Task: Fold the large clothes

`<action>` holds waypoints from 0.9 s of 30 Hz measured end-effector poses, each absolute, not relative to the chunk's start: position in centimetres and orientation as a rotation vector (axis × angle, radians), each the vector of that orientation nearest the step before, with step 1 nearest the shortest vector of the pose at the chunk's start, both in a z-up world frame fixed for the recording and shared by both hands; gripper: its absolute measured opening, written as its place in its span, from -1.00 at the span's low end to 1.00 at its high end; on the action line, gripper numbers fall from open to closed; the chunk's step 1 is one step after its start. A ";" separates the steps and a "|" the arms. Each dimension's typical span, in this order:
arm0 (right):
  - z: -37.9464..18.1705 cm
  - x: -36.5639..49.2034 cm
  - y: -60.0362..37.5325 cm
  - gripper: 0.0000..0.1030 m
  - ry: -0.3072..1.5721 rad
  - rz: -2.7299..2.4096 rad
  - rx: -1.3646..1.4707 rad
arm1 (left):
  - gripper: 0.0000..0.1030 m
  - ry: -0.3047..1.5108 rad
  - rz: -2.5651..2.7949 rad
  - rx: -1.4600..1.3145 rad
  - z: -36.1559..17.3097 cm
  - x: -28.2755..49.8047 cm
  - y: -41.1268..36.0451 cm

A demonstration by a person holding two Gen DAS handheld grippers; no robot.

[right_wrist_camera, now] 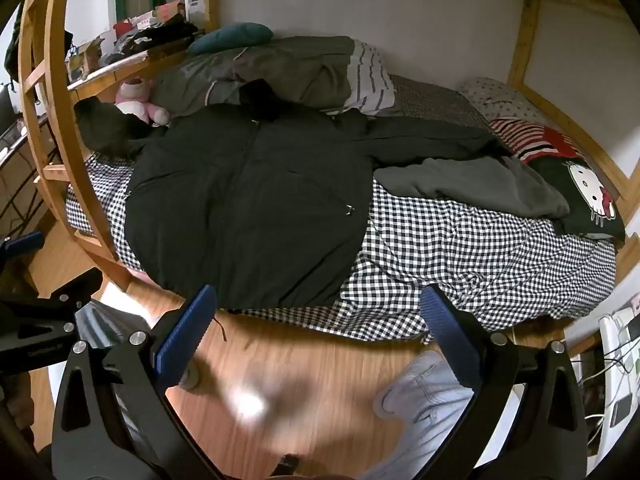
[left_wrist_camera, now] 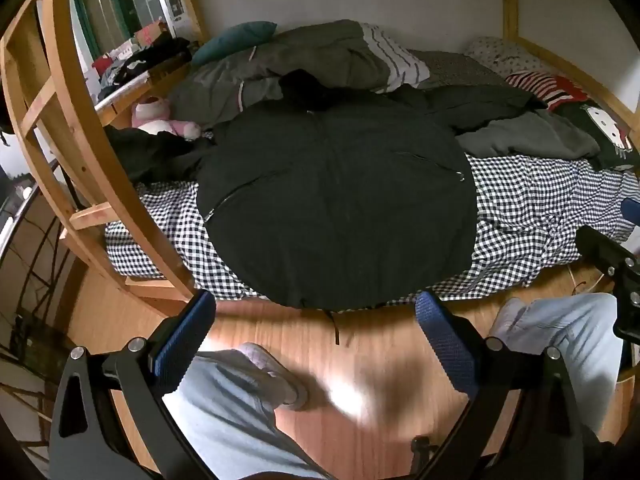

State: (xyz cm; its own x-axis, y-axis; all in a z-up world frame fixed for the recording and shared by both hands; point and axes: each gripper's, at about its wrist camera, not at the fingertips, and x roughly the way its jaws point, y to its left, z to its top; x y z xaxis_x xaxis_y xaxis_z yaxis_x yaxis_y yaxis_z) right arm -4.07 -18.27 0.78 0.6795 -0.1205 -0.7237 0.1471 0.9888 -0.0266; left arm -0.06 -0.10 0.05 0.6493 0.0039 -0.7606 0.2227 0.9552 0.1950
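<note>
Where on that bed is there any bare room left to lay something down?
Bare checked sheet lies between the black jacket and the cat-face pillow, below the grey garment. A thin strip shows left of the jacket. The wall side is crowded with bedding.

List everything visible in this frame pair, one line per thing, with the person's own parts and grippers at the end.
black jacket: 1, black, spread flat and zipped on the bed, hem at the near edge
checked sheet: 1, black and white, covering the bed
grey garment: 1, grey, crumpled right of the jacket
grey duvet: 1, grey, bunched behind the jacket
teal pillow: 1, teal, behind the duvet
plush toy: 1, pink and white, left of the duvet
cat cushion: 1, black, far right
bed frame: 1, wood
floor: wood
legs: 2, light trousers
left gripper: open, empty
right gripper: open, empty
</note>
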 end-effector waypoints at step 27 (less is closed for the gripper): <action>0.8 -4.2 -18.1 0.94 0.809 -0.156 0.031 | 0.91 0.860 -0.133 0.258 0.3 -0.1 0.5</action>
